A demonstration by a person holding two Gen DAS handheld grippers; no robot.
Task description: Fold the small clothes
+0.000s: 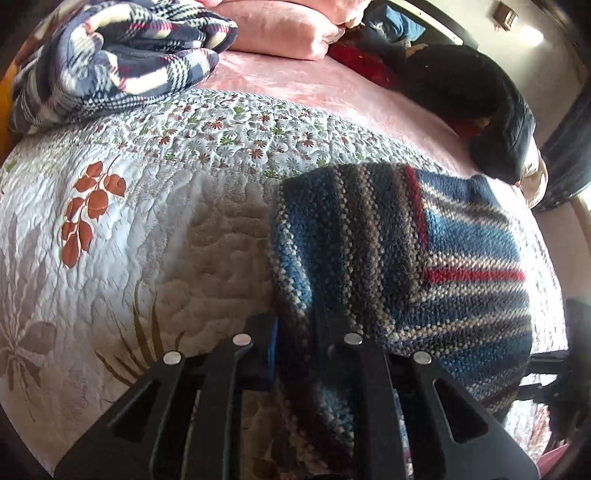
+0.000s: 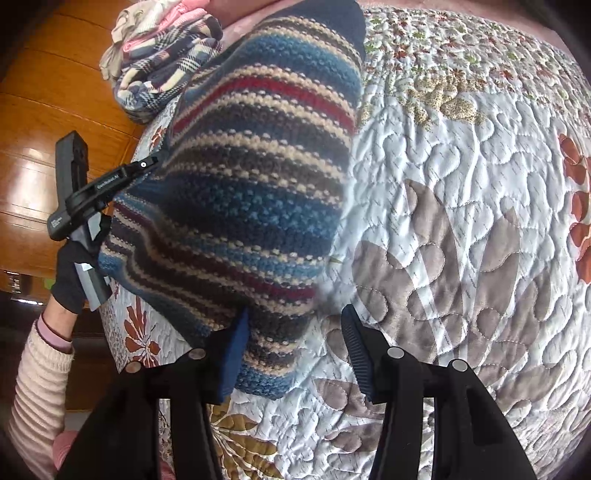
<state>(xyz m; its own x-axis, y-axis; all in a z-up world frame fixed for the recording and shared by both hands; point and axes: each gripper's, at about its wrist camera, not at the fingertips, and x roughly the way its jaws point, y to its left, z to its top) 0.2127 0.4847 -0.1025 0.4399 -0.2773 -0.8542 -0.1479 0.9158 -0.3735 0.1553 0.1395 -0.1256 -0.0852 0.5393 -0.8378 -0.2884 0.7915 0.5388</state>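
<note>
A knitted garment (image 1: 406,251) with blue, red, cream and dark stripes lies on the flowered white quilt (image 1: 147,229), its left part doubled over the rest. My left gripper (image 1: 295,332) is shut on the near left edge of the knit, with fabric bunched between the fingers. In the right wrist view the garment (image 2: 258,166) is lifted along its left side, where the left gripper (image 2: 147,164), held by a gloved hand (image 2: 70,273), pinches it. My right gripper (image 2: 295,350) stands open at the garment's near corner; the fabric rests against the left finger (image 2: 236,354).
A plaid blanket (image 1: 110,62) and pink pillows (image 1: 280,29) lie at the far end of the bed. A dark heap of clothes (image 1: 472,88) sits at the far right. Wooden panelling (image 2: 37,110) runs beside the bed. Bare quilt (image 2: 461,184) stretches right of the garment.
</note>
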